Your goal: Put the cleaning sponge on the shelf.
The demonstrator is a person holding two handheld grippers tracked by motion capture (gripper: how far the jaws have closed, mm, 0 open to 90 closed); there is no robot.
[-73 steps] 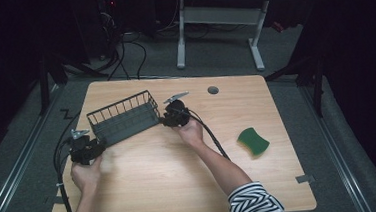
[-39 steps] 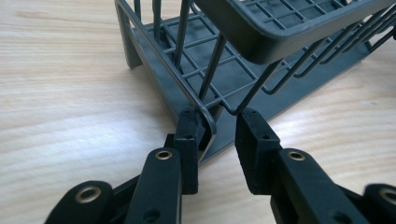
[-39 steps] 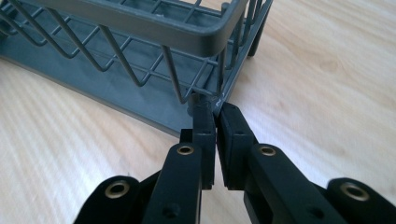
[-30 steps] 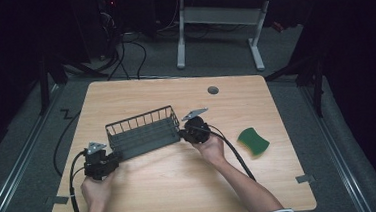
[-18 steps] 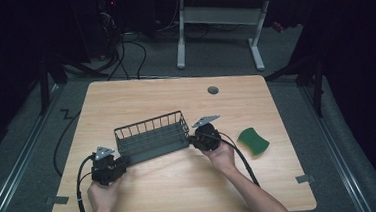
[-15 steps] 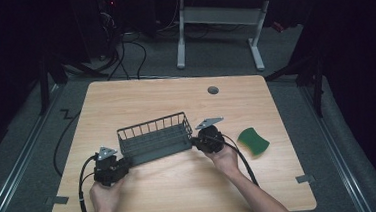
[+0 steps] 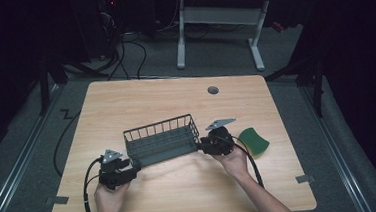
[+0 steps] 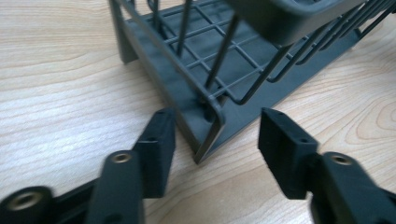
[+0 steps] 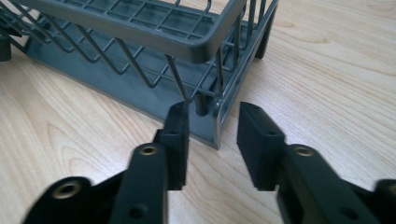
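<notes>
Moved toward the person's side since the earlier frames, the grey wire dish rack [image 7: 161, 141] now stands on the middle of the wooden counter [image 7: 140, 97], set slightly askew with its right end farther from the person. Both pairs of tongs have just been opening. The left tongs [image 8: 215, 144] straddle the rack's near left corner post, jaws apart and clear of it on either side, the corner standing between them. The right tongs [image 9: 212, 140] sit at the rack's right end; their jaws are apart too, the corner post in the gap, with one jaw close against the wire side, though I cannot tell whether it touches. From above, the left tongs [image 7: 116, 171] lie near the front left edge of the counter and the right tongs [image 7: 213, 142] just beside a green sponge [image 7: 253, 141], which rests close to the right edge. Behind the rack a broad stretch of bare wood runs to the far edge, broken by a round cable hole [image 7: 213, 90]. Bare wood also lies in front, between the person's forearms.
</notes>
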